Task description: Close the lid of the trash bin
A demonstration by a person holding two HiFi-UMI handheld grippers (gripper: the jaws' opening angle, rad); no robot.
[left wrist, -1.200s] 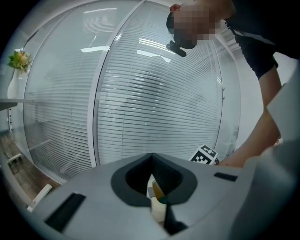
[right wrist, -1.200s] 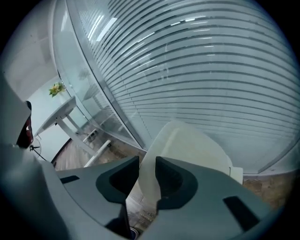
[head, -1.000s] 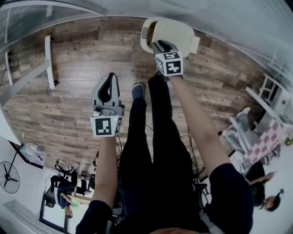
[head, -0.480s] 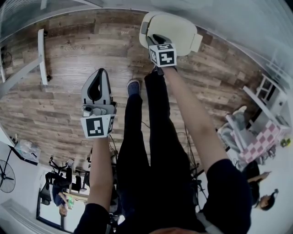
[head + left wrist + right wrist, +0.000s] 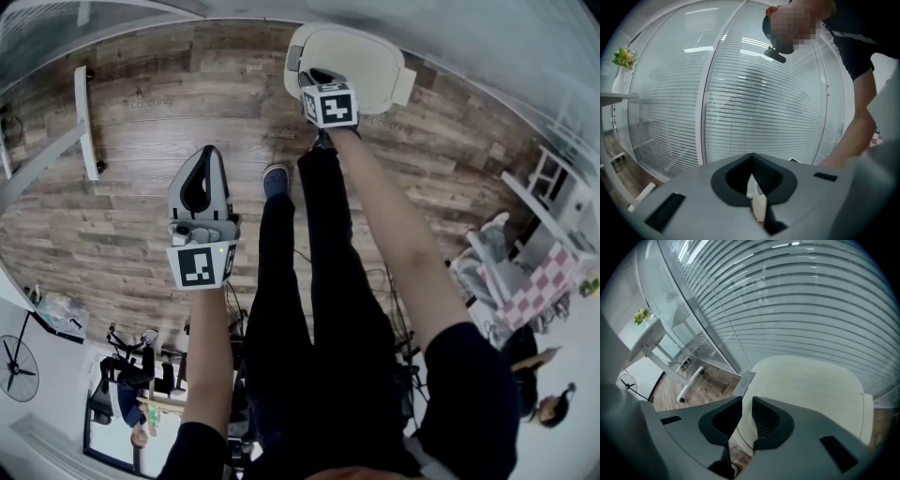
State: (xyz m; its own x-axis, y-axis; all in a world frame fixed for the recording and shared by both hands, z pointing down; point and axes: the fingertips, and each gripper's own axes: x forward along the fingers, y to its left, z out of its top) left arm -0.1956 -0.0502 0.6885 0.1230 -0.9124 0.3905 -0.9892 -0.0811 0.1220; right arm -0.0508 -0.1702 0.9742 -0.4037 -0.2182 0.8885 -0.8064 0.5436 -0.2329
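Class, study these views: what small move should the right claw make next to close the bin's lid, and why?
Probably press straight down. The right claw hangs over the near edge of the cream lid; its jaws have just been closing to a narrow gap, nothing gripped, the lid showing through it. Whether the lid has fully seated is unclear.

A cream bin [image 5: 356, 58] with a rounded, oblong outline is seen from above. It stands on the wooden floor [image 5: 159, 169] at the floor's far edge, close to the wall of blinds [image 5: 797, 301]. Its top is covered by a broad, smooth, slightly domed lid [image 5: 811, 392] of the same cream colour. The lid is lowered and lies roughly level over the body, whose rim is seen just beneath it at the right end. Whether it is fully seated cannot be told. A small grey tab [image 5: 744, 381] is set at the left end.
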